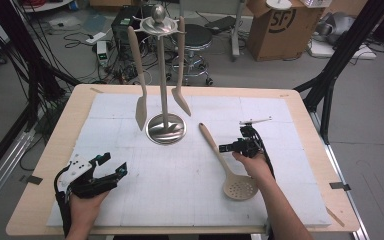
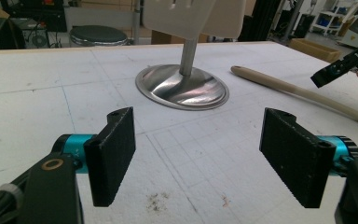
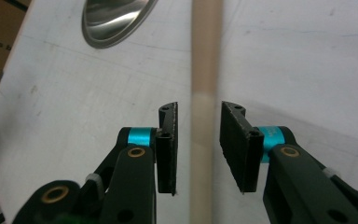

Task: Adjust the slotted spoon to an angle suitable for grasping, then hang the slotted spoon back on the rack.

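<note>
High view: we see a steel rack mid-counter behind our tan holed spoon; right hand-held gripper spread around its handle, left hand-held gripper spread wide.

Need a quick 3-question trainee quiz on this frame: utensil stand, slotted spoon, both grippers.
1. True or false: the slotted spoon hangs on the utensil stand.
2. How many utensils hang on the stand?
3. The right gripper jaws are: A) clamped on the spoon handle, B) apart, one either side of the handle, C) over the stand base.

Key:
1. False; it lies flat on the white mat.
2. Two spatulas, one left and one right of the pole.
3. B. The left gripper is open over bare mat.
</note>
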A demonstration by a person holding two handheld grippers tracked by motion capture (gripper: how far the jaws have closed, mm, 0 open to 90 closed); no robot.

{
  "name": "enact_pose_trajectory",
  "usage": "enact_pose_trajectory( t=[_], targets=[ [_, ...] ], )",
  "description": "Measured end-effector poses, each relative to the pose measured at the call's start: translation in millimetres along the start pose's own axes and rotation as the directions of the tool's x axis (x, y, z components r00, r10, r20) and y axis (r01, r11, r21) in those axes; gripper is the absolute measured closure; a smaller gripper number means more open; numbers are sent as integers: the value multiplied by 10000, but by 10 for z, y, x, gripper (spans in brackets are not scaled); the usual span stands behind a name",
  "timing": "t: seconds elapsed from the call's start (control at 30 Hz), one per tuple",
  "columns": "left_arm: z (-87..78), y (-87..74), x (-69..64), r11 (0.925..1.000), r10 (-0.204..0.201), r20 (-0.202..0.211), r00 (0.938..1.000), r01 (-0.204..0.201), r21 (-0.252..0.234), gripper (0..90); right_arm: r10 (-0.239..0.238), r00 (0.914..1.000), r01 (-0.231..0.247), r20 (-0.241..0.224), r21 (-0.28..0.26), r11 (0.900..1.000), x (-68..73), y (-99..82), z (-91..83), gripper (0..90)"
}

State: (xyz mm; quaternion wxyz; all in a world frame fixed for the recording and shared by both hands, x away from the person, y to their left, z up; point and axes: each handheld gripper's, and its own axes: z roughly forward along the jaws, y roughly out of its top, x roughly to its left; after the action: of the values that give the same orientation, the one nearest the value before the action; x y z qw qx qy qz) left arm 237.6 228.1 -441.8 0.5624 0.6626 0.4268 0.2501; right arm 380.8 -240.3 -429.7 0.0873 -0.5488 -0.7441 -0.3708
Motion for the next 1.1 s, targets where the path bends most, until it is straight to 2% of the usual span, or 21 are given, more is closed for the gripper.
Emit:
enact_pose_trajectory(
  t=[0.17,0.3,0.37,0.53,0.63,0.67,0.73,0.8,0.93,1.0,1.1],
  targets=[
    [42,12,-15,10000,90,57,9999,-90,11,273,-242,9996,237,154,281,9993,95,-33,42,649],
    [75,22,-47,9999,156,223,9996,-157,22,273,-485,9956,444,799,529,9976,146,-56,70,646],
    [72,27,-61,9997,239,235,9994,-240,39,273,-767,9884,675,1314,731,9950,161,-70,91,645],
    [59,25,-51,9998,219,206,9995,-219,7,273,-640,9914,542,1142,874,9947,148,-149,167,650],
    [61,24,-64,9996,285,173,9994,-286,53,273,-542,9922,470,1126,654,9967,126,-182,171,674],
    [64,24,-72,9995,301,199,9994,-302,62,273,-583,9911,515,1199,587,9969,133,-194,174,678],
    [64,24,-90,9991,419,206,9989,-421,104,273,-1023,9836,944,1484,594,9938,182,-216,183,676],
    [61,25,-104,9987,492,202,9986,-495,122,273,-1206,9779,1131,1705,535,9921,213,-235,193,677],
    [50,20,-96,9988,472,159,9988,-474,139,273,-1425,9720,1387,1871,333,9898,200,-268,189,752],
    [43,17,-86,9989,454,148,9989,-456,136,273,-1431,9730,1403,1813,285,9897,195,-272,187,757],
    [35,13,-72,9991,401,100,9991,-402,128,273,-1695,9667,1672,1917,284,9855,226,-279,181,767]
  ],
)
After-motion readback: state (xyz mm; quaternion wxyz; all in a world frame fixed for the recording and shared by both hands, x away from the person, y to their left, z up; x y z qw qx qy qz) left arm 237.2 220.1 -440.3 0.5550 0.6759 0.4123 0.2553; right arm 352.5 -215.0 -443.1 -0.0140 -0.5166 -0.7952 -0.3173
